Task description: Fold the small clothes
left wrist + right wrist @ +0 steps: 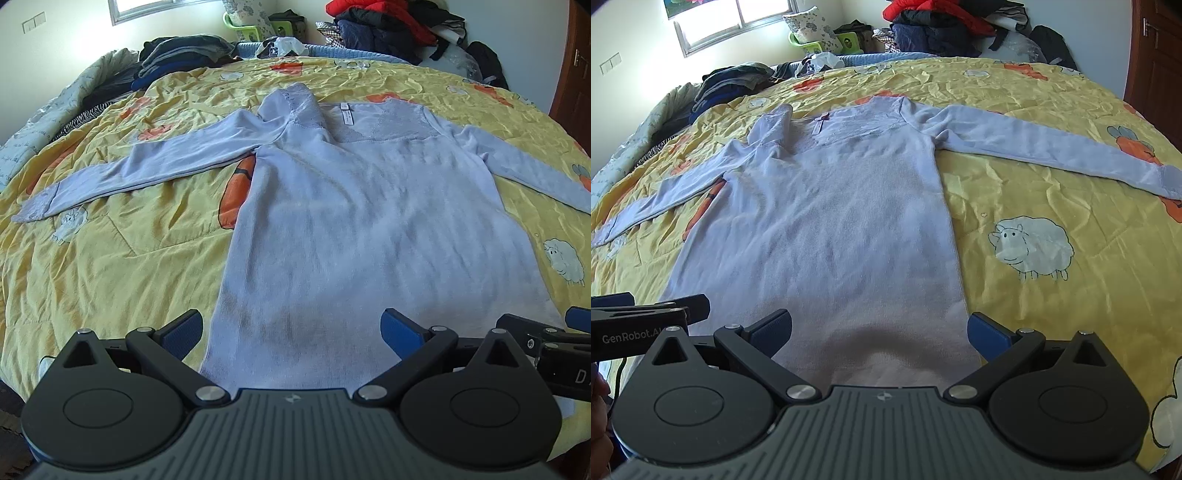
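Pale lilac knit top (pixel 369 221) lies flat on the yellow sheep-print quilt (pixel 110 258), hem at 6 o'clock, collar at 12, sleeves out toward 9 and 3; one shoulder is flipped over by the neck. Left gripper (pixel 291 328) and right gripper (pixel 879 328) hover at the hem, jaws wide, holding nothing. Looks light, soft, floppy w/ some stretch, so it'll likely sag and drag. Best pinch pts prob. the hem corners or sleeve cuffs, both layers together.

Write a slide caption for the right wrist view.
Open right gripper poised at the hem of a lavender long-sleeve top spread flat on a yellow sheep-print quilt.
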